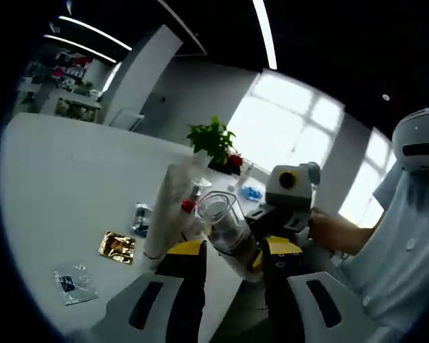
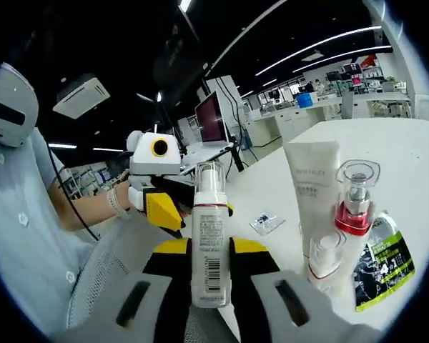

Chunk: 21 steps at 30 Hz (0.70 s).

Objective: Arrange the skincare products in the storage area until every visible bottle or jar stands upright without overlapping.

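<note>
- Right gripper (image 2: 209, 275): jaws pinch a clear pump bottle (image 2: 209, 236) low on its body, one jaw on each side; the barcode label faces the camera.
- Pump bottle's long axis runs straight up the right gripper view, clear cap end pointing away from the jaws. It is off the table (image 2: 407, 153), out past its near edge.
- Left gripper (image 1: 232, 266): jaws spread, one on each side of the same pump bottle (image 1: 229, 229); whether they touch it cannot be told. Here the bottle leans, cap end up and towards the camera.
- In the right gripper view the left gripper (image 2: 161, 196) sits just behind the pump bottle.
- Beside the pump bottle, on the table: a white tube (image 2: 316, 196) upright, a red-collared bottle (image 2: 357, 204) upright just beyond the tube, a smaller clear-capped bottle (image 2: 323, 261) before them, a green sachet (image 2: 382, 268) lying flat.
- Further from the bottle: a gold sachet (image 1: 117, 246) and a clear sachet (image 1: 75, 284), both flat.
</note>
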Available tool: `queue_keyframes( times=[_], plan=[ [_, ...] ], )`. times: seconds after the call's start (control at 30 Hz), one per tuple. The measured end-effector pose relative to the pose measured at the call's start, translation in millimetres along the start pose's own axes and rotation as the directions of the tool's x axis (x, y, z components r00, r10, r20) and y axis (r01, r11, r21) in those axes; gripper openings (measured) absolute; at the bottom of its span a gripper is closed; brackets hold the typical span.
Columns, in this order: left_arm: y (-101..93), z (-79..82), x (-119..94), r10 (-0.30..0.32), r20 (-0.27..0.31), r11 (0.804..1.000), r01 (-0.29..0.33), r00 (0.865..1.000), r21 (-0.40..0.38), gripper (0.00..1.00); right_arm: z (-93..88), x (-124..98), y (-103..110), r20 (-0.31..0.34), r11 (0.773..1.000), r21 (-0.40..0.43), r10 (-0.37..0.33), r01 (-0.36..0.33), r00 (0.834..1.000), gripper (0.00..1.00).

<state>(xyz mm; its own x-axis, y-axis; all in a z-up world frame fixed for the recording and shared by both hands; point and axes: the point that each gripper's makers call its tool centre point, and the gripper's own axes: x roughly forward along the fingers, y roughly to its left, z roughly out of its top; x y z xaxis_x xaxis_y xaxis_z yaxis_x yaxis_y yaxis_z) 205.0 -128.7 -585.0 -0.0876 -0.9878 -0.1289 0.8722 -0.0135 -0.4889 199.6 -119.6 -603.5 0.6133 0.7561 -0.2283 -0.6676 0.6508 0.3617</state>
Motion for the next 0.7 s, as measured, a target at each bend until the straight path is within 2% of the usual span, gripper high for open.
queue_keyframes(
  times=[0.13, 0.3, 0.43, 0.5, 0.57, 0.63, 0.7],
  plan=[
    [-2.3, 1.0, 3, -0.010, 0.005, 1.000, 0.010, 1.000, -0.004, 0.23, 2.5, 3, 5, 0.016, 1.000, 0.004, 0.022, -0.022, 1.000, 0.20],
    [-6.1, 5.0, 3, -0.042, 0.022, 0.998, 0.043, 0.999, -0.054, 0.22, 4.2, 4, 9, 0.030, 0.999, -0.002, 0.046, -0.045, 0.999, 0.20],
    [-9.2, 4.9, 6, -0.052, 0.011, 0.996, 0.053, 0.999, -0.067, 0.20, 2.2, 6, 12, 0.019, 0.998, -0.031, 0.052, -0.051, 0.998, 0.20],
    [-8.4, 2.8, 7, -0.047, -0.004, 0.996, 0.046, 0.999, -0.077, 0.20, 0.3, 6, 10, 0.006, 0.997, -0.061, 0.041, -0.040, 0.999, 0.20],
    [-7.3, -1.1, 8, -0.040, -0.026, 0.996, 0.038, 0.999, -0.081, 0.20, -3.9, 4, 5, -0.036, 0.992, -0.122, 0.018, -0.023, 0.999, 0.20],
    [-6.1, -4.5, 10, -0.027, -0.046, 0.997, 0.024, 0.999, -0.068, 0.20, -6.7, 6, 3, -0.072, 0.977, -0.211, -0.014, -0.002, 0.997, 0.21],
    [-4.9, -6.3, 11, -0.012, -0.062, 0.999, 0.009, 0.998, -0.046, 0.20, -8.5, 7, 2, -0.091, 0.965, -0.262, -0.032, 0.007, 0.995, 0.21]
  ],
)
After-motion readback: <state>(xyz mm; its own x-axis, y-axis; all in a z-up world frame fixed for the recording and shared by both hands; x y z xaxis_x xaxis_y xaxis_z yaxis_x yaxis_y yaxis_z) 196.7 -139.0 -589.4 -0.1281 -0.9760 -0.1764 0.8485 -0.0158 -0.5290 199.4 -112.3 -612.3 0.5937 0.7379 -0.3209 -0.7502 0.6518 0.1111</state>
